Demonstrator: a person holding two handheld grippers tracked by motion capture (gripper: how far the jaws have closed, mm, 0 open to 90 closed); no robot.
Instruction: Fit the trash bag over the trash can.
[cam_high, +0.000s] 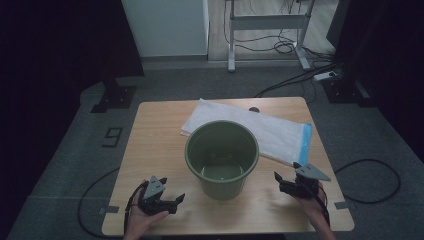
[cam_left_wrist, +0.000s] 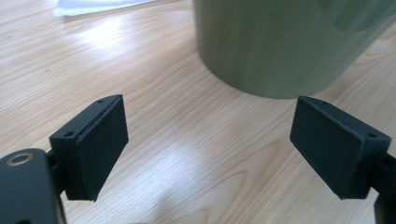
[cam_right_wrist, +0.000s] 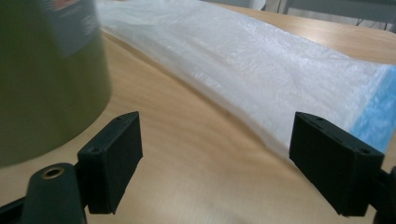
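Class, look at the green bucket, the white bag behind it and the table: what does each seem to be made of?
Green bucket: probably moulded plastic, smooth with a soft sheen on its wall.
White bag: thin plastic film, translucent and finely crinkled, with a blue band at one end.
Table: light wood or wood-look laminate, with visible grain and a glossy glare; the pictures cannot settle which.

a lab: floor cables (cam_high: 280, 47), taped table (cam_high: 150, 130).

My left claw (cam_high: 172, 201) sits left of the bucket (cam_high: 222, 159), my right claw (cam_high: 281, 181) right of it; the folded bag (cam_high: 260, 131) lies behind the bucket.
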